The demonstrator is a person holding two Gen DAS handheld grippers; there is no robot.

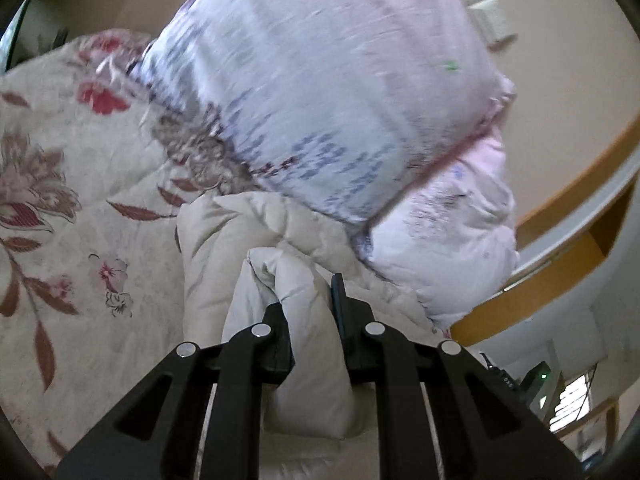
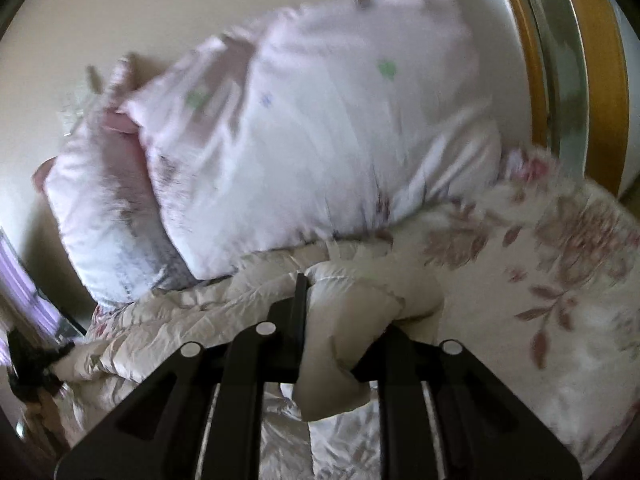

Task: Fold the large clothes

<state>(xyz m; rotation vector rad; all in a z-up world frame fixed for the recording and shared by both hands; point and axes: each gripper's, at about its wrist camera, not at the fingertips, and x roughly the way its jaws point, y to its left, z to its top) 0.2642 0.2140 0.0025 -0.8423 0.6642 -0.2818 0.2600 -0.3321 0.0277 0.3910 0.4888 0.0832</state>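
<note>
- Flowery bedding covers the bed, with a cream wall behind.
- Two pale pillows lie stacked on it.
- Cream puffy coat lies bunched beside the pillows.
- Left gripper pinches a coat fold.
- Right gripper pinches another fold.

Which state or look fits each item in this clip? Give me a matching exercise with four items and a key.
Items:
1. left hand-held gripper
2. right hand-held gripper
3. pillows
4. floral bedspread

Descriptions:
A. pale pink and lilac, stacked beyond the padded garment
B. cream with red and brown flowers, lying under everything
C. shut on a bunched fold of the cream padded garment, bedspread to its left
D. shut on a fold of the same garment, bedspread to its right

Pairs: 1-C, 2-D, 3-A, 4-B
</note>
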